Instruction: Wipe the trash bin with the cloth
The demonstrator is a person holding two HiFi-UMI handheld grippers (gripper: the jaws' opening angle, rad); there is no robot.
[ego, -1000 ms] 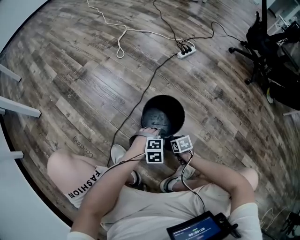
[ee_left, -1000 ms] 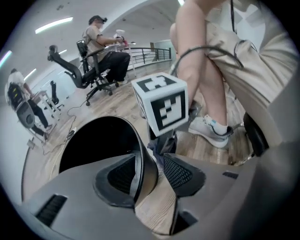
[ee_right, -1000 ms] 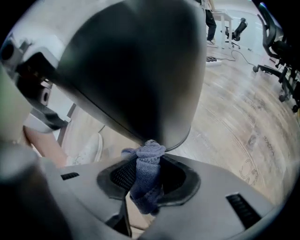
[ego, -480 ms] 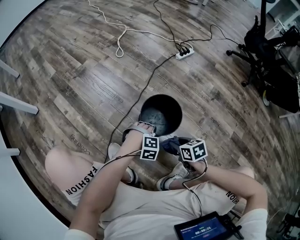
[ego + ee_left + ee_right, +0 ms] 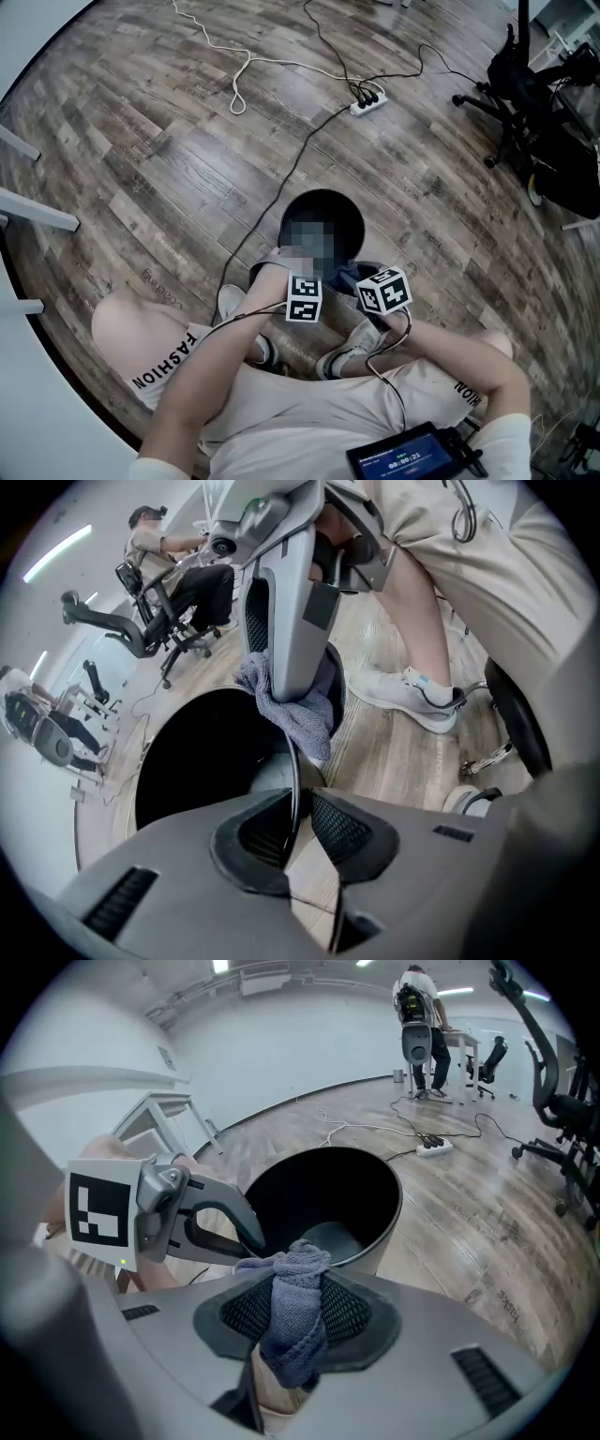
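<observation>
Your left gripper (image 5: 302, 832) is closing its jaws over the thin rim of the trash bin (image 5: 360, 227). The rim stands between the pads, but floor shows beside it, so I judge it not pinched yet. Your right gripper (image 5: 295, 1335) is clamped on the bunched blue-grey cloth (image 5: 298, 1307), held just above the rim's near side. The bin stands on the wood floor, just ahead of your shoes.

Risks, as I judge them:
- The rim is narrow. If the left pads land off-centre, the bin may tilt or skid when you push the cloth against it.
- The cloth is wadded and pinched in one narrow spot. A hard drag along the wall could pull it free and drop it inside.
- The two grippers sit close together and could knock each other.
- A black cable (image 5: 281, 202) runs along the floor right beside the bin, and a sliding bin could catch it.

The only readable writing is "FASHION" on your shorts (image 5: 169, 367). The screen (image 5: 403, 461) at your waist is too small to read.
</observation>
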